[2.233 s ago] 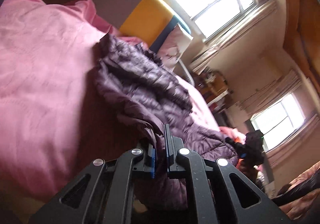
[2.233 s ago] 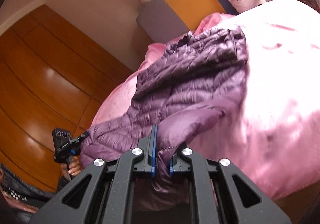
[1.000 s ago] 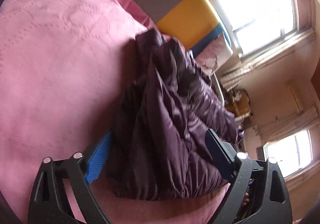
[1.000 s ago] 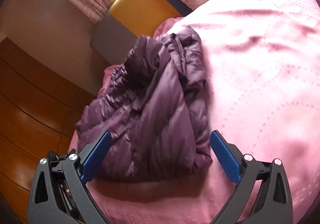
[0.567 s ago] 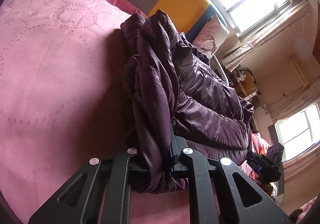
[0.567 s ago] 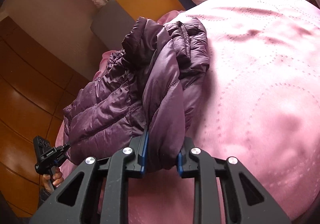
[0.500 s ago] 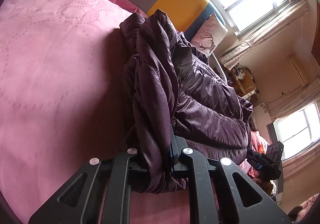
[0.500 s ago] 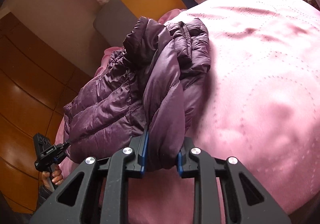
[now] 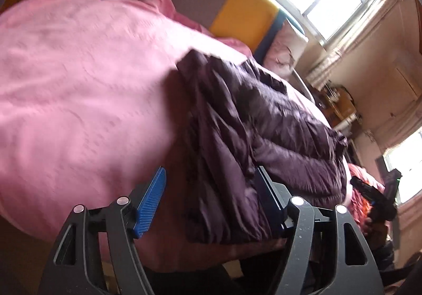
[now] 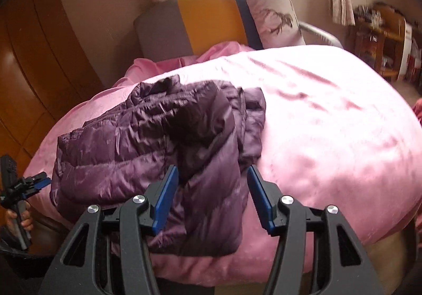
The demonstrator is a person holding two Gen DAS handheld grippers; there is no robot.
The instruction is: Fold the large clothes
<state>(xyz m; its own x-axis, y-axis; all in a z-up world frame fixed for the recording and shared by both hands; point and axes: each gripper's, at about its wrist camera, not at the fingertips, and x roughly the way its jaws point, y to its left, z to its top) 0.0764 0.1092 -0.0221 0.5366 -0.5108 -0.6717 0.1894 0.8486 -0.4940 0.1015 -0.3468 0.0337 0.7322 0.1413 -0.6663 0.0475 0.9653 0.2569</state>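
A purple quilted down jacket lies bunched and folded over on the pink bedspread. It also shows in the left wrist view. My right gripper is open, its blue pads on either side of the jacket's near fold, not pinching it. My left gripper is open too, with the jacket's near edge lying between its fingers. The left gripper also shows at the left edge of the right wrist view; the right gripper shows at the right of the left wrist view.
A grey, yellow and blue headboard and a deer-print pillow stand at the bed's far end. Wooden wardrobe doors are on the left. Shelves stand at the right, under curtained windows.
Both grippers were shut on the jacket's folds half a second ago. Both have opened and let go; the jacket has dropped lower onto the bed. Both views have pulled back a little.
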